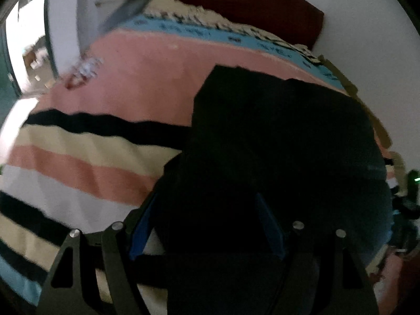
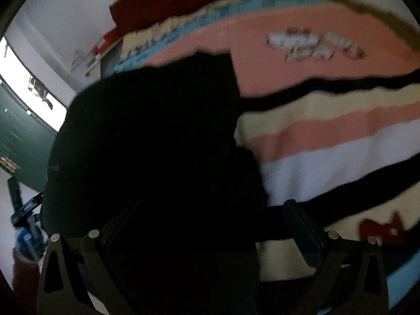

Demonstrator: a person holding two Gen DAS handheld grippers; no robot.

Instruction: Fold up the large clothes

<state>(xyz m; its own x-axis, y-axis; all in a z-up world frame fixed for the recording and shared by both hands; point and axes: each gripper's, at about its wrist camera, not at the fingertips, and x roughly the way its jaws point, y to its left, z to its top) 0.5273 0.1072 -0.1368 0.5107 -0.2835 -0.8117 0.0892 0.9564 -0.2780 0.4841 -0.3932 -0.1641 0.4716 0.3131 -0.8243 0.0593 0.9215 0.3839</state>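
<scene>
Both tongs, left (image 1: 207, 225) and right (image 2: 212, 225), gape wide around my black cloth garment (image 1: 275, 136), neither visibly pinching it, as it lies mid-frame on the striped pink, cream and black bedspread (image 1: 99, 141), seemingly folded into a compact slab, perhaps one fold short.
</scene>
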